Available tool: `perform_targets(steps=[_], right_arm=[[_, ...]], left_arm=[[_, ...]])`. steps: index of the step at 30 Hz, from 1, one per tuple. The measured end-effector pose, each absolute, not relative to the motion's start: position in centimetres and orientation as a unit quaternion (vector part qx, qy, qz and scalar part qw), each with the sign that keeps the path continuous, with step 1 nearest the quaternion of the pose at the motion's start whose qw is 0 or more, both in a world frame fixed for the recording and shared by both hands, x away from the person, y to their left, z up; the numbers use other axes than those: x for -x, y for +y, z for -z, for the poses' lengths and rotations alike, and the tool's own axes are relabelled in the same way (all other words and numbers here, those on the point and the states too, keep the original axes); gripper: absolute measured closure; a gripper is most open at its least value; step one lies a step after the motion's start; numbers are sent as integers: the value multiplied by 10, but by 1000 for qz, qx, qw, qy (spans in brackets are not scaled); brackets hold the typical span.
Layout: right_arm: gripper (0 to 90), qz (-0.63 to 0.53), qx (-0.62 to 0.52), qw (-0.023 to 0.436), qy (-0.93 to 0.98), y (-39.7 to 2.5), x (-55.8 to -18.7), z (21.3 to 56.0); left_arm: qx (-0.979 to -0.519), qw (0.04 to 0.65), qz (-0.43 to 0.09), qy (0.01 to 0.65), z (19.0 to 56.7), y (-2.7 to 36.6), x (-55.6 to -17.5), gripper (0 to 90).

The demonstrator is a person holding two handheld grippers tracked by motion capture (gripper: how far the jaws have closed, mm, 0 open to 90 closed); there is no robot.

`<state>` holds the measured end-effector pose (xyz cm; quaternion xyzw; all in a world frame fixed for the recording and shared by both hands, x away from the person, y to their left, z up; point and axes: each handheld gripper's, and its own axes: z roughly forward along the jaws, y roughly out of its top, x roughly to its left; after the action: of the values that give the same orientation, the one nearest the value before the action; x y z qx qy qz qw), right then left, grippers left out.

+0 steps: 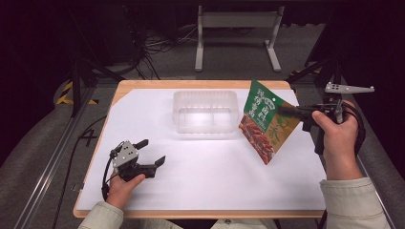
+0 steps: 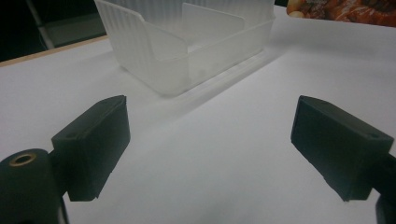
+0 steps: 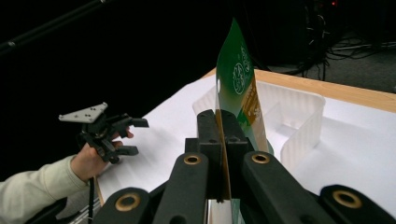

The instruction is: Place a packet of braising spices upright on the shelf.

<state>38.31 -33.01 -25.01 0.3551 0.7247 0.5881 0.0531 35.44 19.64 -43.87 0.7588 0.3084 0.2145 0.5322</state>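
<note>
My right gripper [image 1: 285, 110] pinches the snack bag [image 1: 264, 123] beside the clear tray [image 1: 205, 111], ready to drop; my left gripper [image 1: 152, 152] waits spread.

A clear ribbed plastic container [image 1: 205, 95] with an inner divider stands ahead of the left gripper [image 1: 152, 151] and just left of the right gripper [image 1: 282, 110], its open top up. It rests on a white paper sheet [image 1: 200, 176] that spreads under both grippers and covers most of a light wooden table [image 1: 191, 84]. Well beyond both grippers, on the grey floor, stand a white metal frame [image 1: 239, 21] and a tangle of dark cables [image 1: 162, 43]. Yellow-and-black floor tape [image 1: 64, 93] lies far off to the left gripper's left.
</note>
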Motion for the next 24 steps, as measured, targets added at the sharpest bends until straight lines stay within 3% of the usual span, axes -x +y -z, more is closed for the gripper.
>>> perform_targets(steps=[24], right_arm=[[900, -601, -325, 47, 729, -286, -415, 224]], left_arm=[[-753, 531, -222, 317, 439, 206, -347, 125]])
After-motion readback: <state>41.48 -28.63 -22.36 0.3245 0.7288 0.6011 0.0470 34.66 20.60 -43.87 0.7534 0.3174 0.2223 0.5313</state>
